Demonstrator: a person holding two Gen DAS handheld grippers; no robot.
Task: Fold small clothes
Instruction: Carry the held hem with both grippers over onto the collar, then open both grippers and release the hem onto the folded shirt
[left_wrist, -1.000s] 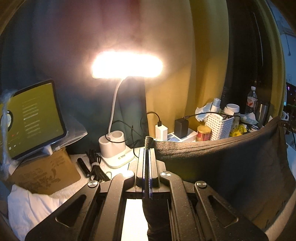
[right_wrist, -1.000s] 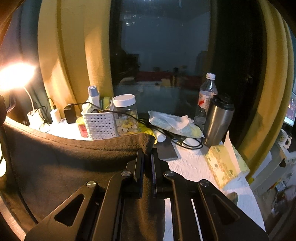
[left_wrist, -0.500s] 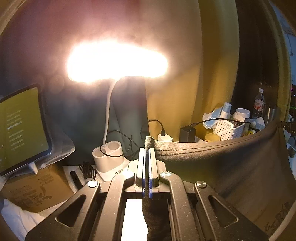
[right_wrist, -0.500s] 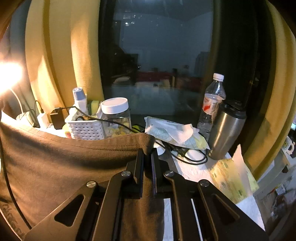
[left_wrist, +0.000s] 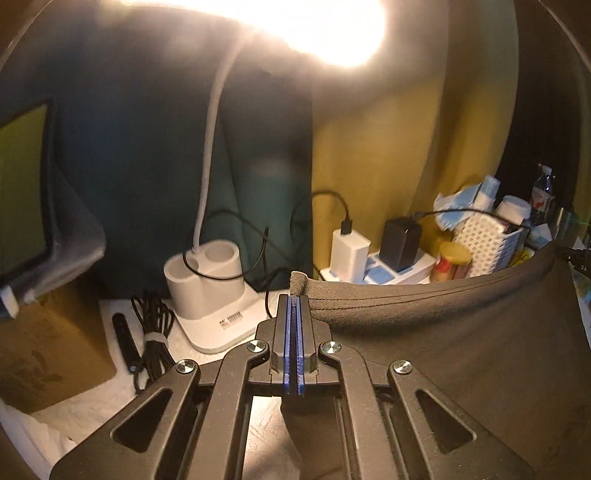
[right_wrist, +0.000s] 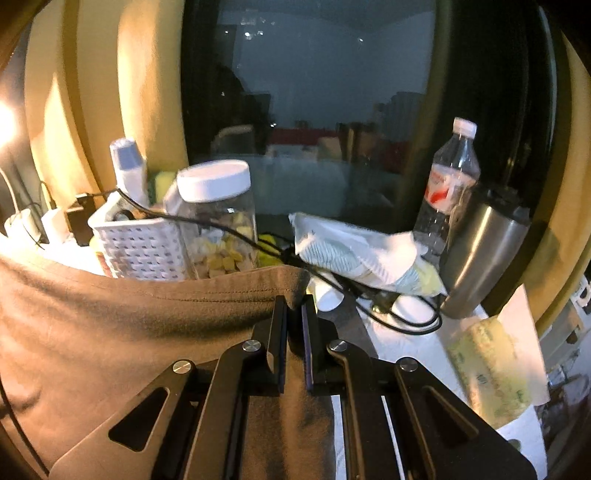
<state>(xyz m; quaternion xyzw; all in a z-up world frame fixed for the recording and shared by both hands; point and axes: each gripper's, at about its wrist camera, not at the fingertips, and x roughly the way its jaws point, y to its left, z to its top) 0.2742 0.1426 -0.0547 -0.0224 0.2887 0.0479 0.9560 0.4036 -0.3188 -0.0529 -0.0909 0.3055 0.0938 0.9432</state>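
Grey-brown garment (left_wrist: 461, 332) stretched between both tools: left gripper (left_wrist: 294, 299) clamped on one hem corner, right gripper (right_wrist: 294, 301) clamped on other. White desk lamp base (left_wrist: 207, 280) behind.

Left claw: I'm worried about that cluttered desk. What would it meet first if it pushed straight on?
Probably the white lamp base just beyond the left claw, which is clamped on the dark garment; depth is unclear.
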